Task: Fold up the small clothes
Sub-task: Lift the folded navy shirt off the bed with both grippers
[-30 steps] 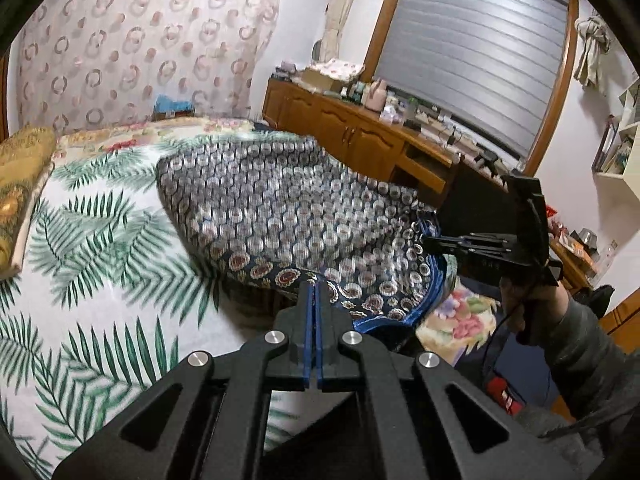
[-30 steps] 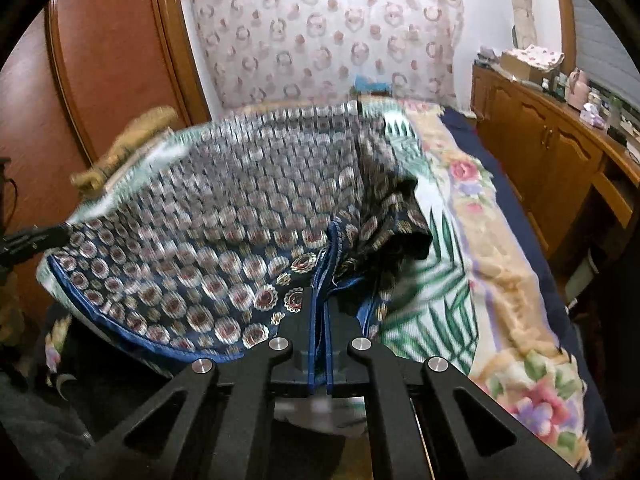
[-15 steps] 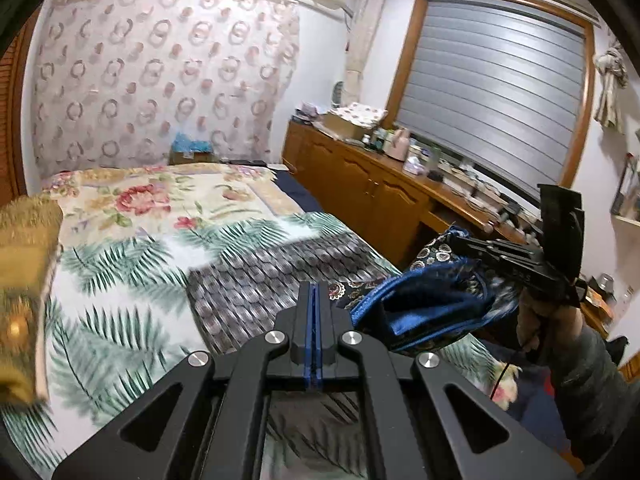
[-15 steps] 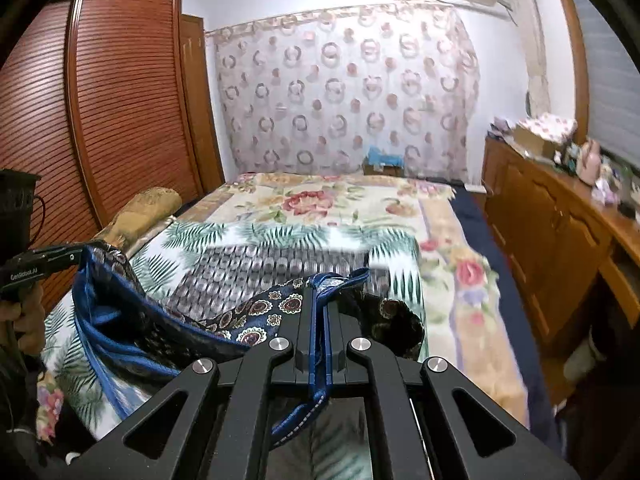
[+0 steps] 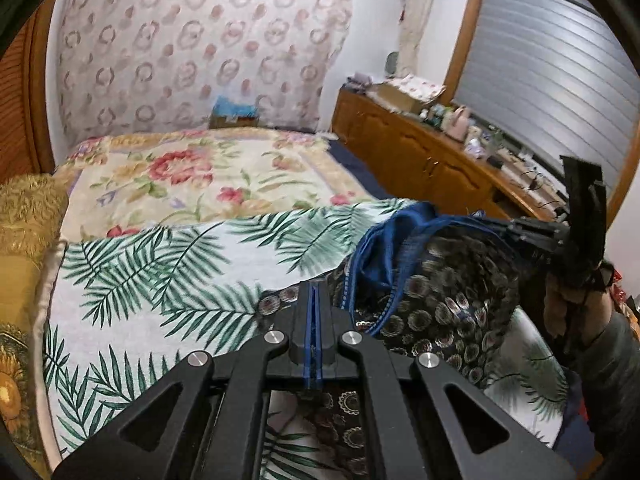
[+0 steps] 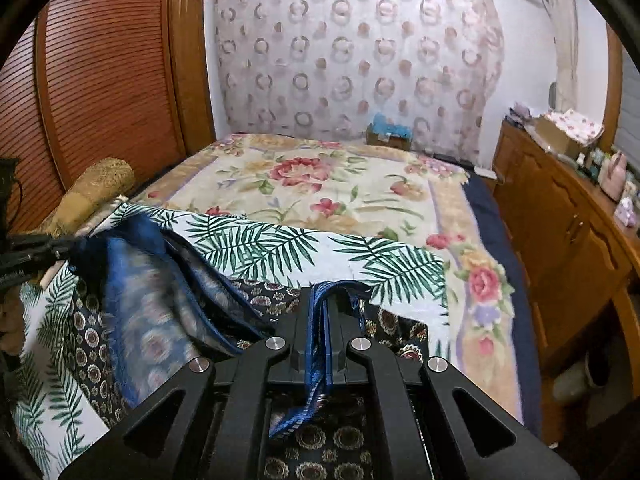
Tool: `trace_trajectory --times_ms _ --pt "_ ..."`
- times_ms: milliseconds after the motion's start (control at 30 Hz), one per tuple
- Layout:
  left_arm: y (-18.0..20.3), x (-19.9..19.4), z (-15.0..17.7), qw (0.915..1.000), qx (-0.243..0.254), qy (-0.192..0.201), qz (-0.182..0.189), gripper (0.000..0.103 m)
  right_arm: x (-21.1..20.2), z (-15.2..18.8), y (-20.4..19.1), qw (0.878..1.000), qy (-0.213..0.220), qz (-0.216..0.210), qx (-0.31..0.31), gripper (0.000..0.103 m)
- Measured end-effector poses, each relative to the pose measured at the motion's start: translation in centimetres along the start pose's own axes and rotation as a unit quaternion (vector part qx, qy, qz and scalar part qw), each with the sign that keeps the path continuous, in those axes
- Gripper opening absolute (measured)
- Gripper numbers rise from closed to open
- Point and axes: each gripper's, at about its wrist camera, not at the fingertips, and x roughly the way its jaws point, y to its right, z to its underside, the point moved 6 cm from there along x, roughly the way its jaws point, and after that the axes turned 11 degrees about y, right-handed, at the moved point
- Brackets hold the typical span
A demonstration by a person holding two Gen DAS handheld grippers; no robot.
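Left wrist: garment's blue hem bunched

Two grippers are up over the bed: the left gripper and the right gripper. Between them hangs one patterned garment, dark with a blue hem. One palm-leaf sheet lies on one floral blanket, and at nine o'clock sits one golden bolster. One ring-patterned curtain hangs at twelve o'clock, with one small box below it. One long wooden cabinet runs along three o'clock, its clutter too blurred to count. One window blind hangs above it.
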Motion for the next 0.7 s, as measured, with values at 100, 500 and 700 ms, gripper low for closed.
trace_trajectory --times_ms 100,500,700 --pt "-0.6 0.6 0.7 0.9998 0.005 -0.011 -0.013 0.002 0.0 -1.0 1.1 1.000 0.010 0.013 0.019 0.036" --pt "-0.4 -0.3 0.2 0.9998 0.018 -0.003 -0.005 0.058 -3.7 0.1 2.9 0.999 0.001 0.032 0.012 0.052" --pt "-0.1 1.6 1.8 0.9989 0.018 -0.044 -0.002 0.069 -1.4 2.3 2.5 0.998 -0.055 0.031 0.012 0.056"
